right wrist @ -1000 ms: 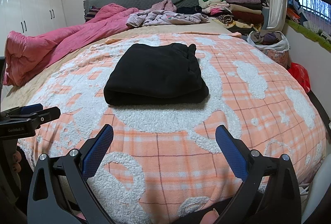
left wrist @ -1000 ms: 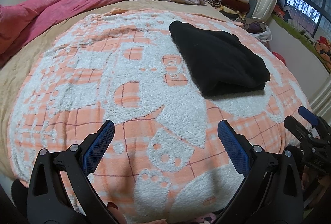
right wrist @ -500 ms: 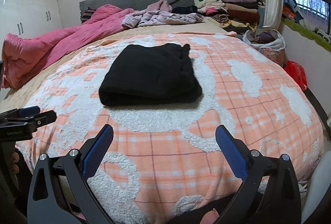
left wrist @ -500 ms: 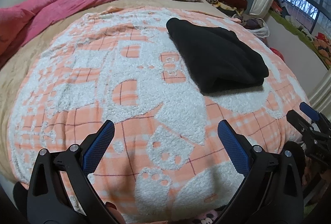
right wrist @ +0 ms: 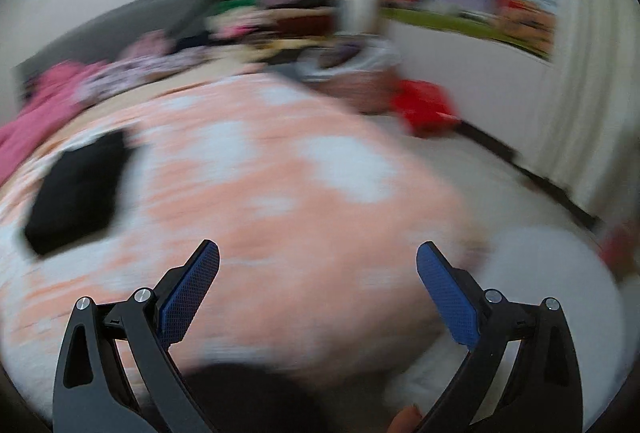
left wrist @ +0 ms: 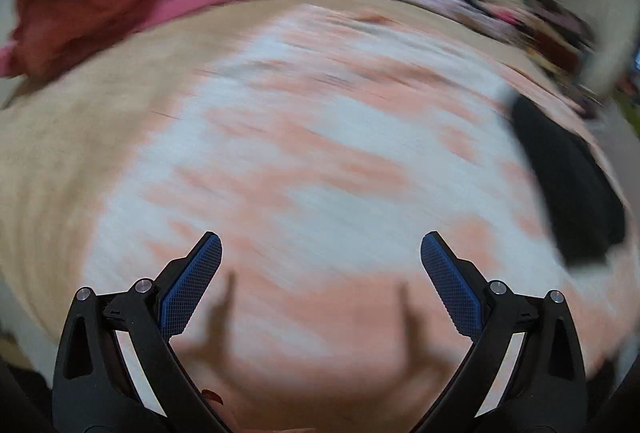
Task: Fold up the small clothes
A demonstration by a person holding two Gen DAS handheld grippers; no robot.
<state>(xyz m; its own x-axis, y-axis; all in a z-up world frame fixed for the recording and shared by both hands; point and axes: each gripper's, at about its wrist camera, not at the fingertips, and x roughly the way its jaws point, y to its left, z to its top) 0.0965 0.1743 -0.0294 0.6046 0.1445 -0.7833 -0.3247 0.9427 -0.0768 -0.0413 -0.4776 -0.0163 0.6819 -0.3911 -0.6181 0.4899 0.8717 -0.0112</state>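
No text, label, brand, number or sign can be read in either wrist view. Both pictures are heavily smeared by motion blur, and the sharp parts near the lens carry no visible lettering.

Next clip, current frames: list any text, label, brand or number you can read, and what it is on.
None can be read: both views are motion-blurred.
Left gripper, open: no marking shows.
Right gripper, open: no marking shows.
Black folded garment: no visible label.
Orange and white blanket: blurred pattern only, no words.
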